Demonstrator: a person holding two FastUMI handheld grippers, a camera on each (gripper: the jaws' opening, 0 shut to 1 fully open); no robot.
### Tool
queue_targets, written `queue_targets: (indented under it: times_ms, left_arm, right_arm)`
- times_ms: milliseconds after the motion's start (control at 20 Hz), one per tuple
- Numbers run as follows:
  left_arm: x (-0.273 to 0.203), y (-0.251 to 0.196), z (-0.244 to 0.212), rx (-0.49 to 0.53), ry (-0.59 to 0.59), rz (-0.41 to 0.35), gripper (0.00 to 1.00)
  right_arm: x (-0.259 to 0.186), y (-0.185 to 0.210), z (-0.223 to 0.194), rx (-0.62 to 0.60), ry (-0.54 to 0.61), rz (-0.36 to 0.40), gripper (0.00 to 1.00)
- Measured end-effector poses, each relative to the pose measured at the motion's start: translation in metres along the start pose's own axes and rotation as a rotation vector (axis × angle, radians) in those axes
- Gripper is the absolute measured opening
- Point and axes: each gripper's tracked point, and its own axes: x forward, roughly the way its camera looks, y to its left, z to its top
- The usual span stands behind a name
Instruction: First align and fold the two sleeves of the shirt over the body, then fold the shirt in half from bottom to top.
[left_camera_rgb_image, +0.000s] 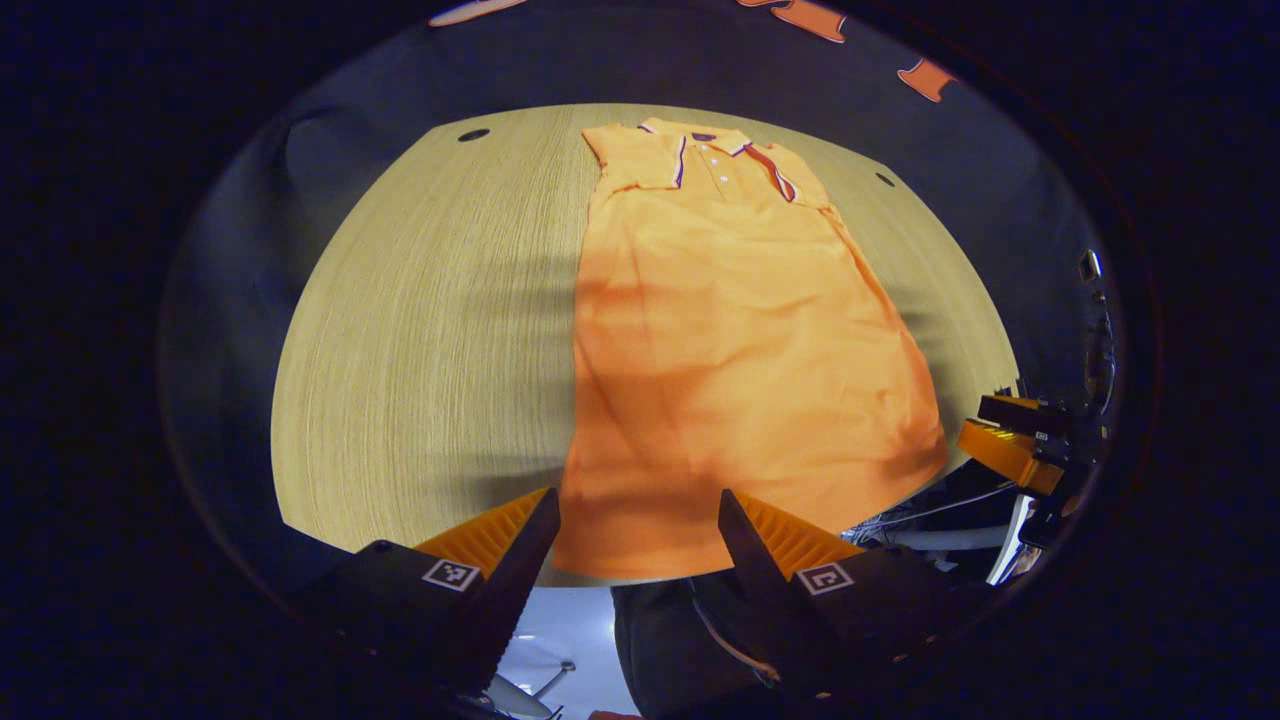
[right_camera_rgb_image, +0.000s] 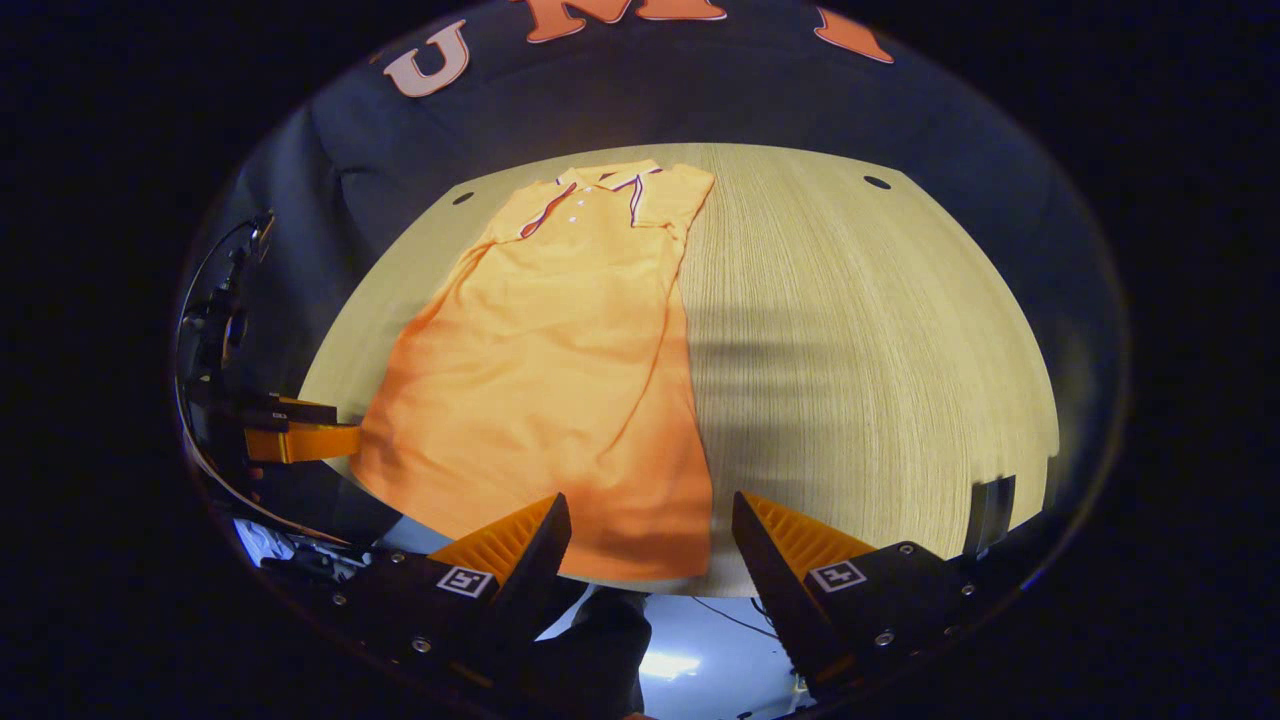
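The orange polo shirt (left_camera_rgb_image: 740, 350) is lying flat on the pale wooden table (left_camera_rgb_image: 430, 340), sleeves folded in. The left gripper (left_camera_rgb_image: 640, 520) and right gripper (right_camera_rgb_image: 650, 525) are hanging wide open, holding nothing, near the shirt's bottom edge.

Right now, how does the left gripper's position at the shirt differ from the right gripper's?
The left gripper sits at the bottom hem of the shirt near one bottom corner; the right gripper sits at the same hem near the other corner. In the left gripper view the bare table spreads left of the shirt; in the right gripper view it spreads right. Both are open, holding nothing, with the sleeves already folded in.
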Motion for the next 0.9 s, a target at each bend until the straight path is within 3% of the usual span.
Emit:
queue_targets:
  times_ms: [450, 800, 900]
  left_arm:
    - [0.027, 0.025, -0.040, 0.069, 0.127, 0.055, 0.99]
    - [0.028, 0.022, -0.044, 0.101, 0.164, 0.083, 0.99]
    - [0.027, 0.022, -0.044, 0.101, 0.185, 0.084, 0.97]
  right_arm:
    - [0.021, -0.008, -0.016, -0.098, 0.071, -0.056, 0.99]
    - [0.031, -0.014, -0.043, -0.056, 0.163, -0.064, 0.99]
    - [0.033, -0.013, -0.042, -0.079, 0.152, -0.096, 1.00]
